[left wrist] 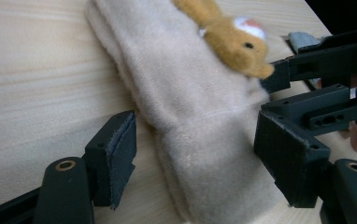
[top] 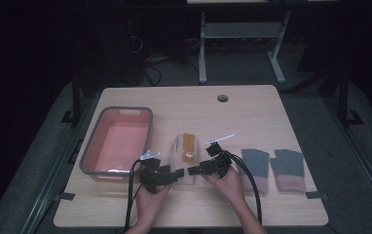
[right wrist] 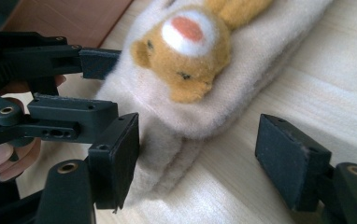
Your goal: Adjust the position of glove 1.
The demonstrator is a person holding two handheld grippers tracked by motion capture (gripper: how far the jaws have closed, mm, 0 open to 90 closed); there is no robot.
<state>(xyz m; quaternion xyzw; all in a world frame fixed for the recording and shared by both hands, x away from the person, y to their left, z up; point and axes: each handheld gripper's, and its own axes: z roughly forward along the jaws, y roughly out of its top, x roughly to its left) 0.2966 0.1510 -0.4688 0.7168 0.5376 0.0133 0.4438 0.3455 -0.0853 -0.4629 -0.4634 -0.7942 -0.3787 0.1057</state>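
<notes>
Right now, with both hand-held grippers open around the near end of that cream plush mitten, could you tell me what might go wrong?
1. Both the left hand-held gripper and the right hand-held gripper crowd the mitten's cuff, so their jaws could collide when closing.
2. The cuff looks layered; a jaw may pinch only the top layer, and the mitten could slip.
3. The pink bin sits just left, so a lifted mitten could snag on its rim.

fuzzy fleece mitten (plush bear on top), matt wood table.
</notes>
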